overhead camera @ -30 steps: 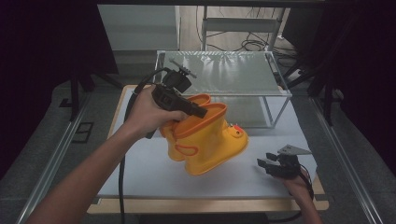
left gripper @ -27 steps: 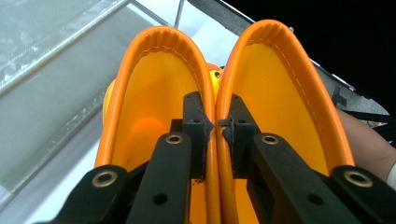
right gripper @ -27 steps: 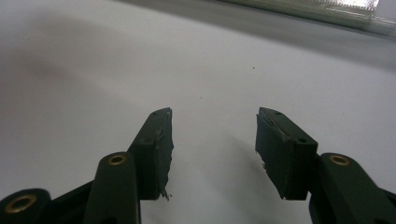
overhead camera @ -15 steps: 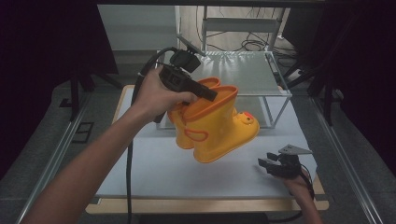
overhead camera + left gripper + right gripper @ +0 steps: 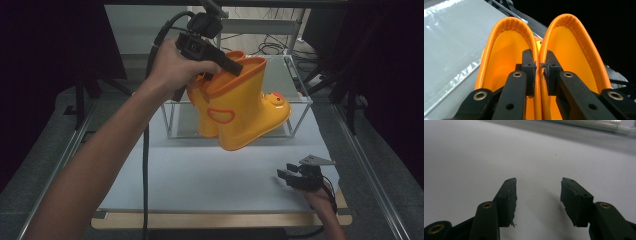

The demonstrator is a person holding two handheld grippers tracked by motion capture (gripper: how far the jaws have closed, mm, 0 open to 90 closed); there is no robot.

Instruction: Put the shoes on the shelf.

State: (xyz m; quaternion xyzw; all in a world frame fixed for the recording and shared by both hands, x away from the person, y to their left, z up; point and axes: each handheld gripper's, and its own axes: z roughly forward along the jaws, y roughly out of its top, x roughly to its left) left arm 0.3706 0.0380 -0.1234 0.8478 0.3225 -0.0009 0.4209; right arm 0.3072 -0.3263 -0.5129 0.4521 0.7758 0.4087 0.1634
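Because the left gripper (image 5: pixel 235 67) pinches both inner rims together, the yellow boots (image 5: pixel 240 112) hang as a pair at upper centre, while the right gripper (image 5: pixel 286 176) rests wide and empty at lower right.

left tongs (image 5: pixel 231 67) | lifted yellow boots (image 5: pixel 240 107) higher | now before the glass shelf (image 5: pixel 300 102)

High view: fixed above the person's side, facing forward and down over the white table (image 5: pixel 200 175). Left gripper view: rides on the raised gripper, very close along its jaws into the yellow boots (image 5: pixel 564 50) (also seen from above (image 5: pixel 240 110)). Right gripper view: low, near the tabletop (image 5: pixel 499 150), facing along it.
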